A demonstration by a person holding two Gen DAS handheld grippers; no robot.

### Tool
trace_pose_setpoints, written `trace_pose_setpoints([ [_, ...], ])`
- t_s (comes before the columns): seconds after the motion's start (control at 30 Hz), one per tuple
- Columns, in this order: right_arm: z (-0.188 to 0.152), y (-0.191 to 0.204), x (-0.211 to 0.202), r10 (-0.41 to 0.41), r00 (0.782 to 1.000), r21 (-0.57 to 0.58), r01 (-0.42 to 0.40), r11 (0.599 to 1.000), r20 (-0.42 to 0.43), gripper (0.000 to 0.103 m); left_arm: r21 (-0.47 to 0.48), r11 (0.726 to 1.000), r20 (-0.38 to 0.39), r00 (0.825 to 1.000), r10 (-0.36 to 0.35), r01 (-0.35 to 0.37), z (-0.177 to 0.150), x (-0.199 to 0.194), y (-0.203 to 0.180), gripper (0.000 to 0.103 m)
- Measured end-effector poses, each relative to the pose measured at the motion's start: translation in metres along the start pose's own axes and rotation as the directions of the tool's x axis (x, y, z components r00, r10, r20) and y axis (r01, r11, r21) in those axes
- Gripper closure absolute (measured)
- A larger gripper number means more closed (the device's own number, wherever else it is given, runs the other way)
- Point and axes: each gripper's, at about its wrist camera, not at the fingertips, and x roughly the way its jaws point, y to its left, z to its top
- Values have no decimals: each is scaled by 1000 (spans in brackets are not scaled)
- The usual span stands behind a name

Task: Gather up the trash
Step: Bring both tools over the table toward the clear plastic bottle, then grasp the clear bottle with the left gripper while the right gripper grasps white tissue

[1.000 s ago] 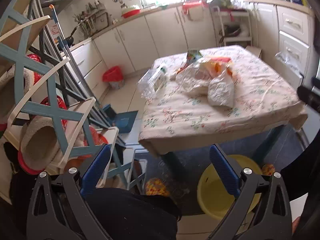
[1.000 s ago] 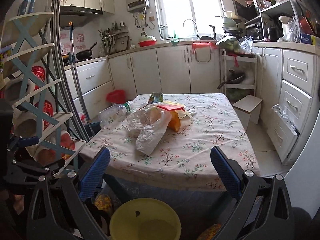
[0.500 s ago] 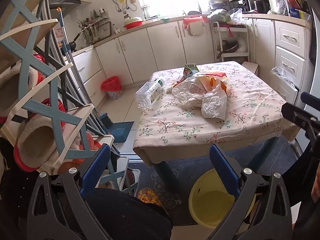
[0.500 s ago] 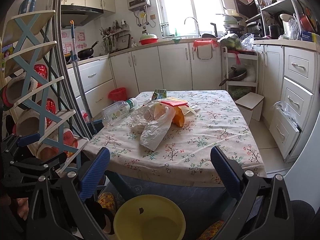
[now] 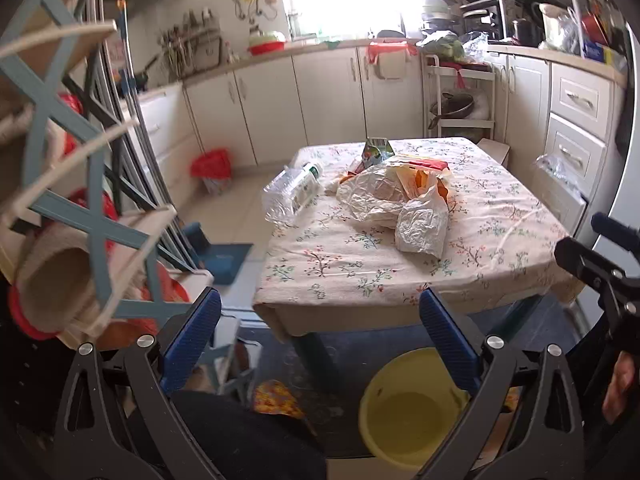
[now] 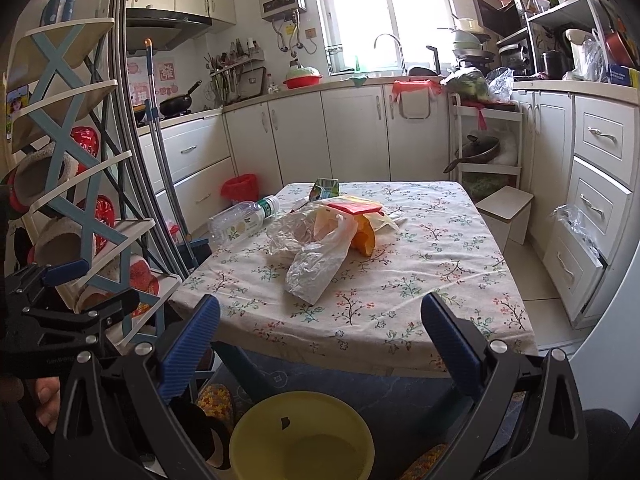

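The left tool (image 5: 319,336) stands wide open with nothing between its blue-padded fingers (image 5: 191,334), clear of every object. The right tool (image 6: 320,340) is spread equally wide and is also empty; in the left view it shows at 3 o'clock as a black frame.

A crumpled clear plastic bag (image 6: 316,258) lies mid-worktop, touching an orange and yellow wrapper pile (image 6: 360,220) at its 1 o'clock. A crushed clear plastic bottle with a green cap (image 6: 244,220) lies on its side at 10 o'clock, overhanging the edge. A small green carton (image 6: 326,188) sits at 12 o'clock, its print too small to read. What the bags contain cannot be made out.

The low worktop with a floral cloth (image 6: 420,280) stands in a kitchen with cream cabinets (image 6: 348,132) and a bright window behind. A round yellow plastic basin (image 6: 302,436) rests on the floor below both tools, partly hidden by them. A red-lined bin (image 6: 239,188) stands against the cabinets; a blue-and-cream rack (image 6: 76,184) fills 9 o'clock.
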Motion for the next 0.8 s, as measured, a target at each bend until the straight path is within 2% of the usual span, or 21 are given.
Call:
trace_pose_setpoints([
  [0.13, 13, -7, 17, 1, 1000, 25, 0, 1000, -15, 6, -46, 997, -49, 997, -65, 63, 17, 26, 8, 8],
  [0.23, 23, -10, 33, 3, 1000, 12, -3, 1000, -28, 6, -43, 998, -56, 998, -41, 38, 33, 48, 9, 8],
  [0.33, 31, -14, 52, 7, 999, 1, -7, 1000, -48, 6, -99, 994, -72, 996, -52, 45, 51, 74, 22, 8],
  [0.4, 34, -18, 63, 9, 998, 10, -9, 1000, -65, 6, -111, 994, -88, 996, -34, 24, 64, 96, 29, 8],
  [0.5, 38, -25, 81, 22, 996, 46, -18, 999, -91, 6, -77, 997, -111, 994, 3, -12, 86, 136, 36, 8],
  [0.67, 42, -33, 107, 53, 990, 114, -38, 993, -130, 6, 13, 999, -174, 984, 34, -32, 112, 205, 35, 8],
  [0.8, 43, -38, 124, 77, 983, 165, -49, 985, -168, 6, 33, 998, -226, 973, 54, -48, 127, 257, 37, 8],
])
